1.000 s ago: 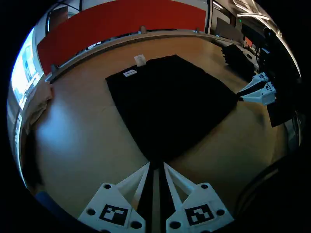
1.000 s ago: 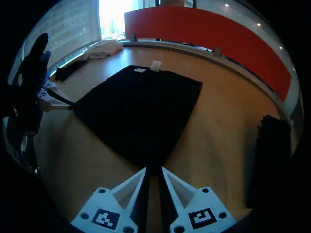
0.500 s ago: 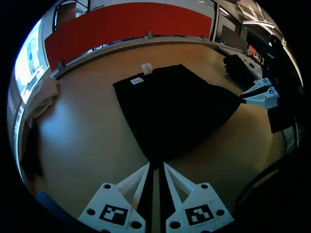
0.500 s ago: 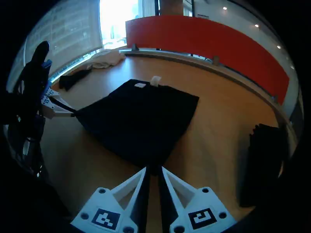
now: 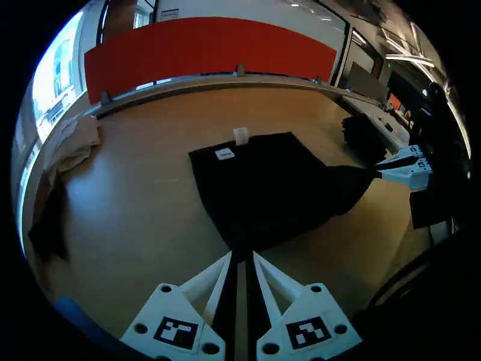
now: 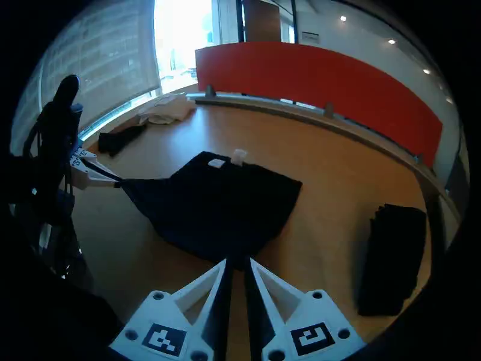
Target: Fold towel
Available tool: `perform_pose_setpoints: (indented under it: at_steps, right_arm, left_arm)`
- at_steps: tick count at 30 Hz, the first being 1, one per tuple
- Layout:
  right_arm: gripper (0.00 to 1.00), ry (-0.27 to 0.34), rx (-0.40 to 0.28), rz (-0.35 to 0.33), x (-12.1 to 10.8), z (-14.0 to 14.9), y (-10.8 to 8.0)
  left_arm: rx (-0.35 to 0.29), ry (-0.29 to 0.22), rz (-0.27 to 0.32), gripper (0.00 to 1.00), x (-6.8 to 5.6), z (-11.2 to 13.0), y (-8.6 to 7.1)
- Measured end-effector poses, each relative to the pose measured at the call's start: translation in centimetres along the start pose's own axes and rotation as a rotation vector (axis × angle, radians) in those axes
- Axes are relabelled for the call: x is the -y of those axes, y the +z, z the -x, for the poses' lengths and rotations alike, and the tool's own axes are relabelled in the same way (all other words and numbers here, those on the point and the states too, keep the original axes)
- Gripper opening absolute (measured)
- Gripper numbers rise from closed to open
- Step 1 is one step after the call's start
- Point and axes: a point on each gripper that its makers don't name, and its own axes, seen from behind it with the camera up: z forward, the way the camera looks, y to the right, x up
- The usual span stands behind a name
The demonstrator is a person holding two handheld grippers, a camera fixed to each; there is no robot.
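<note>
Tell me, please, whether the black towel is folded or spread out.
Spread out: the black towel lies open on the wooden table, its two corners pinched by the left hand-held gripper and right hand-held gripper.

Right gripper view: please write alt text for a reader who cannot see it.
The right gripper pinches the near corner of a black towel spread on a wooden table. At the left, the left gripper pinches another corner. A stack of dark folded cloth lies at the right, and a red partition stands behind.
</note>
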Motion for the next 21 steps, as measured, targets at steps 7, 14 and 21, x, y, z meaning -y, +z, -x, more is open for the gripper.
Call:
perform_pose_setpoints:
  at_steps: [7, 14, 21]
  right_arm:
    - [0.13, 0.013, -0.011, -0.014, 0.6, -0.7, -1.6]
    - [0.13, 0.011, -0.012, -0.027, 1.4, -1.0, -3.1]
    - [0.13, 0.019, -0.007, -0.029, 1.4, -0.9, -3.2]
  left_arm:
    - [-0.012, -0.019, 0.011, 0.09, -0.6, -0.9, -1.7]
    - [-0.015, -0.031, 0.018, 0.09, -1.2, -0.9, -2.7]
    - [-0.015, -0.039, 0.021, 0.09, -1.3, -0.6, -2.9]
